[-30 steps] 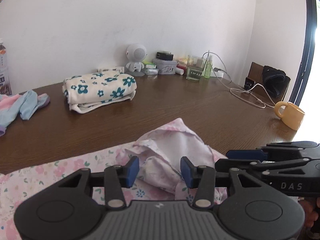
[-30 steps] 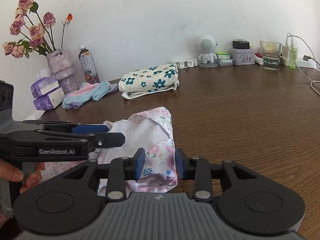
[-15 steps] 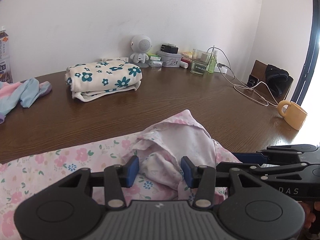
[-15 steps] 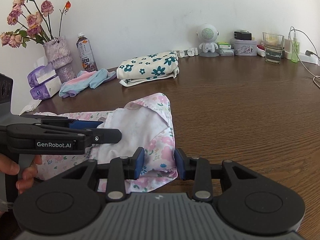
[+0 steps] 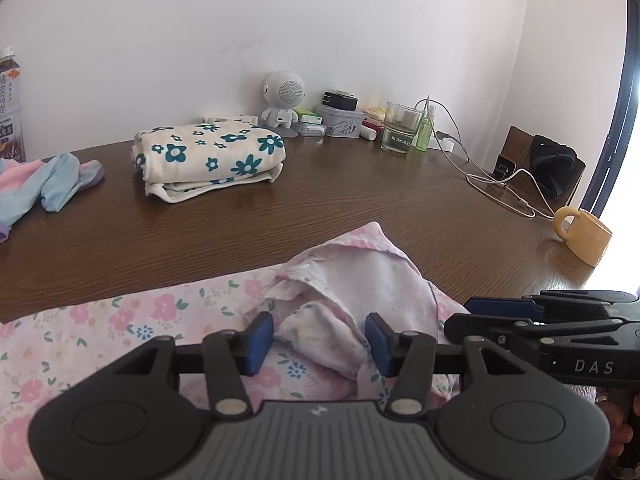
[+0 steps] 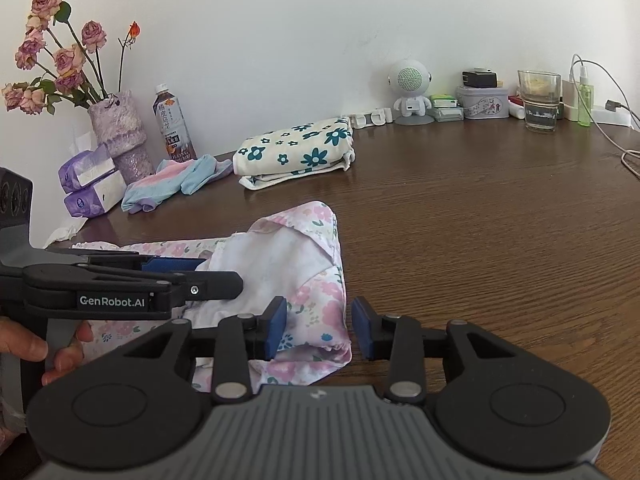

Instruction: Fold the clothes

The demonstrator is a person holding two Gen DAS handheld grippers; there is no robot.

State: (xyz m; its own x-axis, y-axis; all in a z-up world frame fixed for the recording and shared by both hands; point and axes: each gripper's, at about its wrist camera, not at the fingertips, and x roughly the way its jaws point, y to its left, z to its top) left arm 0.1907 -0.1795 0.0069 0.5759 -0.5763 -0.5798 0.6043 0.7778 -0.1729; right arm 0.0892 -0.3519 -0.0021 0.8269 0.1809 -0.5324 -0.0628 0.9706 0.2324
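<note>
Bare surface (image 6: 500, 240) open mid-span and toward the right edge. Blocked along the back edge by folded floral cloth (image 6: 296, 152), glass (image 6: 538, 100), cables (image 5: 492, 184).

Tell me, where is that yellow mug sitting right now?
In the left wrist view the yellow mug stands at the far right edge of the wooden table, just past the white cable; the right wrist view does not show it.

You have a pale pink garment (image 5: 132, 320) in front of you, printed with pink flowers, small blue blooms and green leaves, its turned-back inside plain white. Your tools carry blue pads (image 6: 277, 327) on black frames. Behind lies a cream folded cloth (image 6: 298, 152) with teal flowers, on a dark brown wood-grain counter (image 6: 480, 208). The mug (image 5: 584, 236) is mustard yellow, the vase (image 6: 120, 132) mottled lilac.
</note>
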